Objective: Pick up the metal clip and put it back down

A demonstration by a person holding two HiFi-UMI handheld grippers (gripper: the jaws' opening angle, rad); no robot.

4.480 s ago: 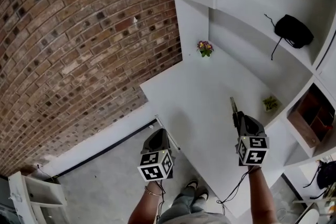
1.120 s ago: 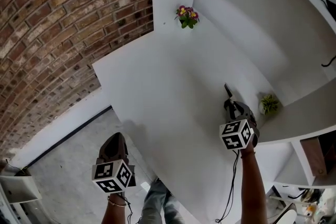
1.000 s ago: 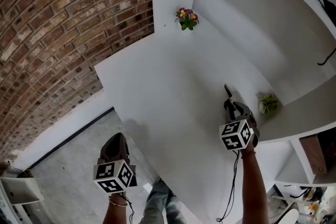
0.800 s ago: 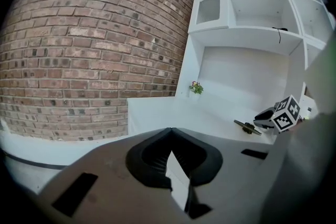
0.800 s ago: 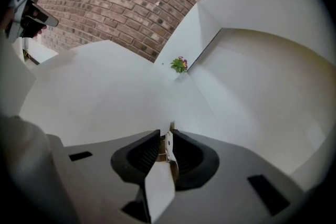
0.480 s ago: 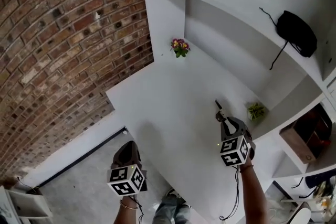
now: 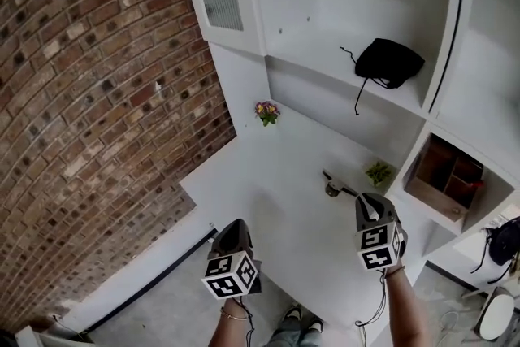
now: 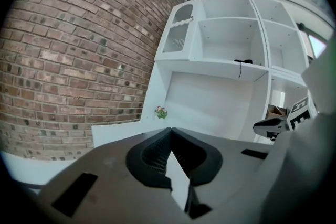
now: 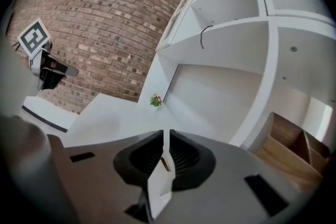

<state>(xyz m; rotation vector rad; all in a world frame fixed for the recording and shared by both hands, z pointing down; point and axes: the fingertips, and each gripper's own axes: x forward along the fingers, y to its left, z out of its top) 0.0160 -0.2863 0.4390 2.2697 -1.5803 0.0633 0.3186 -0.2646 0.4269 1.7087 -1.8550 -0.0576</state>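
The metal clip (image 7: 335,184) is a thin dark piece with a small loop. It sticks out ahead of my right gripper (image 7: 363,201) over the right part of the white table (image 7: 268,183). In the right gripper view the jaws of the right gripper (image 9: 164,135) stand almost together, with a small brown sliver of the clip (image 9: 165,163) pinched between them. My left gripper (image 7: 229,226) hangs at the table's near left edge, over the floor. Its jaws are pressed together in the left gripper view (image 8: 169,130), with nothing in them.
A small pot of pink flowers (image 7: 266,111) stands in the table's far corner and a little green plant (image 7: 379,171) at its right side. A black bag (image 7: 388,61) lies on the shelf above. A wooden box (image 7: 443,175) sits in a cubby at the right. A brick wall (image 7: 97,93) runs along the left.
The head view has tilted up, so more of the shelves shows. The right gripper still carries the clip over the table's right side. The left gripper has come closer to the table edge.
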